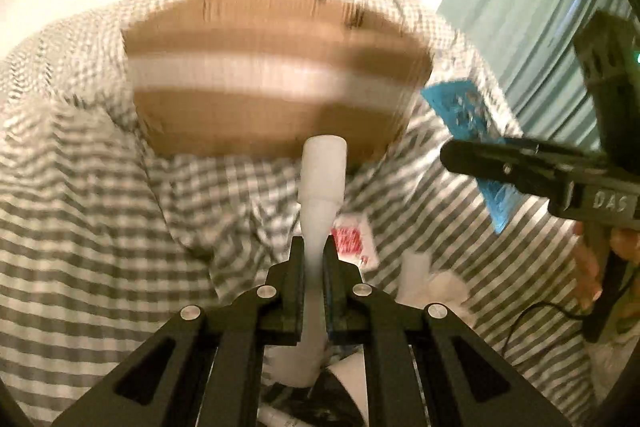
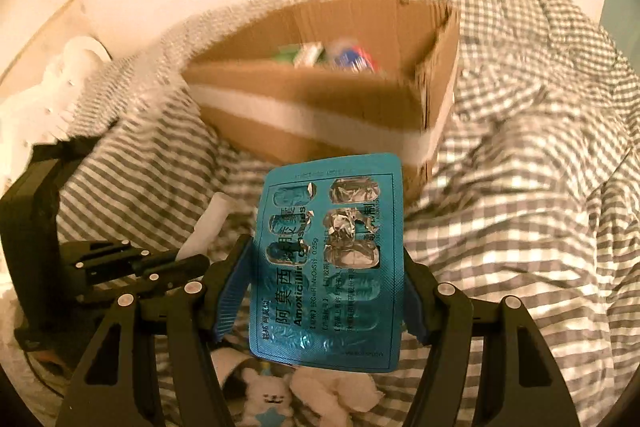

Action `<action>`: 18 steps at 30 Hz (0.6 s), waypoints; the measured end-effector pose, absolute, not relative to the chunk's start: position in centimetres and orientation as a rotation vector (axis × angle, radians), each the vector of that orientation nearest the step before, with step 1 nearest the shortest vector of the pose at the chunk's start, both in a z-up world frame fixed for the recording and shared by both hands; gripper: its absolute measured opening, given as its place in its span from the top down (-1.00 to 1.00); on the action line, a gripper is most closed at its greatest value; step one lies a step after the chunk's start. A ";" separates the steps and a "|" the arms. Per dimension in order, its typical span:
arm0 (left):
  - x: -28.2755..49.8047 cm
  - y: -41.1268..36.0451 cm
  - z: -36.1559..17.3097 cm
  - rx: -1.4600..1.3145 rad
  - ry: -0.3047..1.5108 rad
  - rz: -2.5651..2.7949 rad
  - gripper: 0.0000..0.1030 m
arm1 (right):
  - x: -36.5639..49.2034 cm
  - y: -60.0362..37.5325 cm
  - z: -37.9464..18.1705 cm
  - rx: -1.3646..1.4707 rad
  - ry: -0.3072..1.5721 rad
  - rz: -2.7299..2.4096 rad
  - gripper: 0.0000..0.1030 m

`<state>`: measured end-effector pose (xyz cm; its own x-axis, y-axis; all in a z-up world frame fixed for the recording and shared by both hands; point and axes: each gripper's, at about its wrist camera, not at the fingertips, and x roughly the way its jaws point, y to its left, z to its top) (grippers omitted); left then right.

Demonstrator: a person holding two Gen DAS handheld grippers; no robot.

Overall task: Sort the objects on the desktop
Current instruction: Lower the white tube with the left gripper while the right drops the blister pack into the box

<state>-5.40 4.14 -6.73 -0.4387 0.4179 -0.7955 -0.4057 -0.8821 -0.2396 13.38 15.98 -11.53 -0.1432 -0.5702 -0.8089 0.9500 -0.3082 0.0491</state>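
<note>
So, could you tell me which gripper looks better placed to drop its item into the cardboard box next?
Probably the right gripper: its blue blister pack faces the cardboard box opening. The left gripper, holding a white tube, sees only the box's side.

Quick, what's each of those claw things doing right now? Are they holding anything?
Left gripper: shut on the white plastic tube.
Right gripper: shut on the blue pill blister pack, clamped by its edges.

so the gingham-covered bed (image 2: 520, 187) has a cardboard box (image 2: 320, 107) sitting just ahead of the tool, crumpled tissues (image 2: 344, 393) below it
</note>
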 end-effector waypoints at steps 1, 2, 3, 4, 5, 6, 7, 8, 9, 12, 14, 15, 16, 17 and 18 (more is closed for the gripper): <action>-5.4 3.5 -5.3 -1.255 -0.029 2.336 0.86 | 13.4 16.1 -10.9 0.895 0.579 -1.700 -0.26; -5.7 3.2 -4.2 -1.225 -0.044 2.346 0.86 | 13.5 16.2 -10.0 0.878 0.553 -1.698 -0.26; -6.2 3.7 -3.5 -1.202 -0.062 2.350 0.86 | 13.6 16.1 -9.5 0.869 0.537 -1.692 -0.26; -6.4 3.5 -2.7 -1.176 -0.082 2.355 0.86 | 13.6 16.1 -8.8 0.859 0.518 -1.686 -0.26; -6.8 3.2 -1.8 -1.155 -0.093 2.355 0.86 | 13.6 15.9 -8.1 0.849 0.505 -1.682 -0.26; -7.3 3.9 -1.0 -1.135 -0.097 2.362 0.86 | 13.5 15.7 -7.3 0.831 0.497 -1.679 -0.26; -8.0 4.0 -0.3 -1.116 -0.097 2.369 0.86 | 13.4 15.5 -6.5 0.813 0.495 -1.679 -0.26; -8.8 3.8 0.6 -1.097 -0.106 2.368 0.86 | 13.3 15.1 -5.7 0.798 0.486 -1.719 -0.26; -9.9 3.6 1.0 -1.087 -0.126 2.361 0.86 | 13.0 14.6 -4.7 0.776 0.481 -1.724 -0.26; -12.8 3.3 2.7 -1.048 -0.178 2.342 0.86 | 11.7 12.3 -2.2 0.744 0.451 -1.709 -0.26; -15.1 3.9 3.9 -1.011 -0.169 2.381 0.86 | 10.4 10.4 -1.1 0.737 0.442 -1.705 -0.26; -16.3 4.2 3.8 -1.002 -0.161 2.409 0.86 | 10.0 9.6 -0.9 0.732 0.446 -1.716 -0.26; -17.6 4.6 3.5 -1.001 -0.153 2.431 0.86 | 9.6 8.6 -0.7 0.726 0.456 -1.729 -0.26; -18.8 5.0 2.9 -1.013 -0.148 2.437 0.86 | 8.9 7.1 -0.8 0.723 0.479 -1.733 -0.26; -20.0 5.3 2.1 -1.034 -0.146 2.437 0.86 | 8.5 6.3 -1.0 0.725 0.484 -1.734 -0.26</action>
